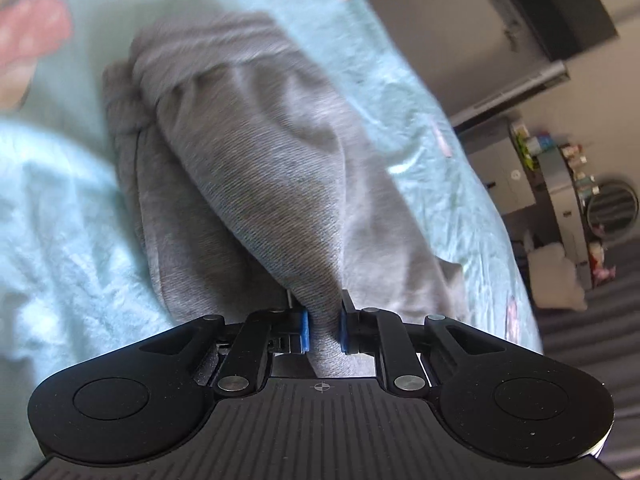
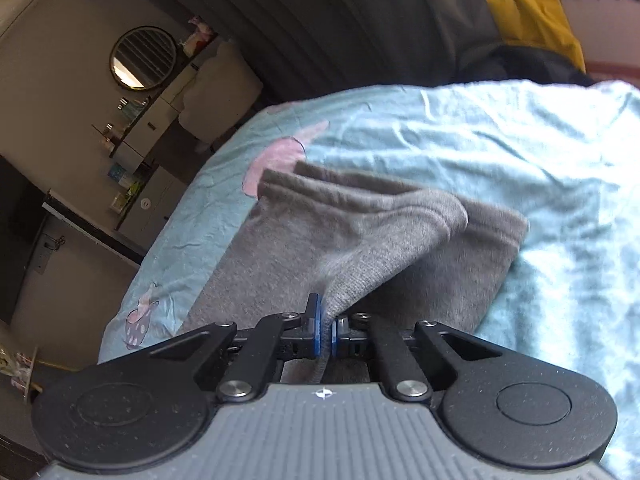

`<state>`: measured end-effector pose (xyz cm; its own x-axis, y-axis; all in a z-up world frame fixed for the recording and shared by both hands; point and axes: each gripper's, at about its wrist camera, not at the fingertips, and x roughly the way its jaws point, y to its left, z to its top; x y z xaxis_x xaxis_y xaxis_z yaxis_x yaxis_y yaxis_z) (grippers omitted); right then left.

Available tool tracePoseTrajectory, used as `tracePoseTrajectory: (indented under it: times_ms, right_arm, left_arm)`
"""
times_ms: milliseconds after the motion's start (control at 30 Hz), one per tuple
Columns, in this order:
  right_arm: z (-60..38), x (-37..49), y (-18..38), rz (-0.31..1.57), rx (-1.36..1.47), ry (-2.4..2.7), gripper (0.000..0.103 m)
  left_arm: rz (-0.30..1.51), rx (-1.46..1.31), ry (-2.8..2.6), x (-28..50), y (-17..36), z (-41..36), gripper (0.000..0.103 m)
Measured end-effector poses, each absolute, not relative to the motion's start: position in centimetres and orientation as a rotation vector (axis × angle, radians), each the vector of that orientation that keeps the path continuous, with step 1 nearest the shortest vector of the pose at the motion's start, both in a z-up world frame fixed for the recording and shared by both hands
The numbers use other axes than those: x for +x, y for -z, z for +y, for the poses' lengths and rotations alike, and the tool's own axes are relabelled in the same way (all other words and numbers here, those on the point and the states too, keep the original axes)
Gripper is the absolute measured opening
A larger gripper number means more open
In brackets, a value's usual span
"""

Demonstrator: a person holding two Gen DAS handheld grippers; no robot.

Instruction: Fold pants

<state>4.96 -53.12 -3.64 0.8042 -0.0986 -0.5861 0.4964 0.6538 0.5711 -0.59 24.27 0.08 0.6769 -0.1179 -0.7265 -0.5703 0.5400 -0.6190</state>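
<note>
Grey pants (image 1: pixel 256 168) lie on a light blue bed sheet (image 1: pixel 60 208). In the left wrist view my left gripper (image 1: pixel 323 330) is shut on a thick fold of the grey cloth, which rises from the bed into the blue pads (image 1: pixel 305 330). The elastic waistband is bunched at the far end. In the right wrist view the grey pants (image 2: pixel 340 232) lie with the hem ends stacked, and my right gripper (image 2: pixel 326 338) is shut on a thin edge of the cloth lifted off the sheet (image 2: pixel 520 160).
The bed's edge runs along the right in the left wrist view, beyond it a dark floor and a dresser (image 1: pixel 560 184) with small items and a round mirror (image 1: pixel 612 206). In the right wrist view, a yellow and dark garment (image 2: pixel 532 12) lies beyond the bed.
</note>
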Motion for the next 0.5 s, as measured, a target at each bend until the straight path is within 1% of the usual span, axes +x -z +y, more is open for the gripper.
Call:
tracePoseTrajectory:
  times_ms: [67, 133, 167, 200, 233, 267, 300, 333, 400, 500]
  right_arm:
    - [-52.9, 4.8, 3.0, 0.543, 0.719, 0.390, 0.004]
    - [-52.9, 5.8, 3.9, 0.620, 0.661, 0.426, 0.005]
    - [-53.0, 6.4, 4.7, 0.697, 0.651, 0.442, 0.005]
    - [-53.2, 6.6, 5.2, 0.751, 0.643, 0.477, 0.007]
    - [-53.3, 6.3, 5.2, 0.759, 0.630, 0.523, 0.007]
    - [-53.5, 5.8, 4.9, 0.744, 0.622, 0.563, 0.013]
    - [-53.6, 5.2, 4.3, 0.725, 0.594, 0.620, 0.016]
    - [-53.7, 4.8, 3.6, 0.714, 0.555, 0.667, 0.017]
    - [-53.2, 4.4, 1.5, 0.654, 0.469, 0.728, 0.019]
    - [-50.0, 5.8, -2.1, 0.543, 0.370, 0.599, 0.020]
  left_arm:
    - [0.846, -0.918, -0.345, -0.2, -0.2, 23.8, 0.016]
    - [0.926, -0.856, -0.397, 0.6, 0.6, 23.6, 0.019]
    - [0.970, -0.840, -0.430, 0.9, 1.0, 23.4, 0.025]
    - [0.990, -0.832, -0.462, 1.0, 1.1, 23.4, 0.028]
    - [0.978, -0.836, -0.484, 0.7, 0.8, 23.4, 0.028]
    - [0.960, -0.834, -0.508, 0.5, 0.2, 23.3, 0.040]
    - [0.941, -0.807, -0.550, 0.1, -0.6, 23.1, 0.050]
    - [0.903, -0.764, -0.604, -0.4, -1.5, 22.8, 0.066]
    - [0.794, -0.651, -0.668, -1.3, -3.4, 21.9, 0.069]
    - [0.673, -0.497, -0.710, -1.2, -4.9, 20.3, 0.082]
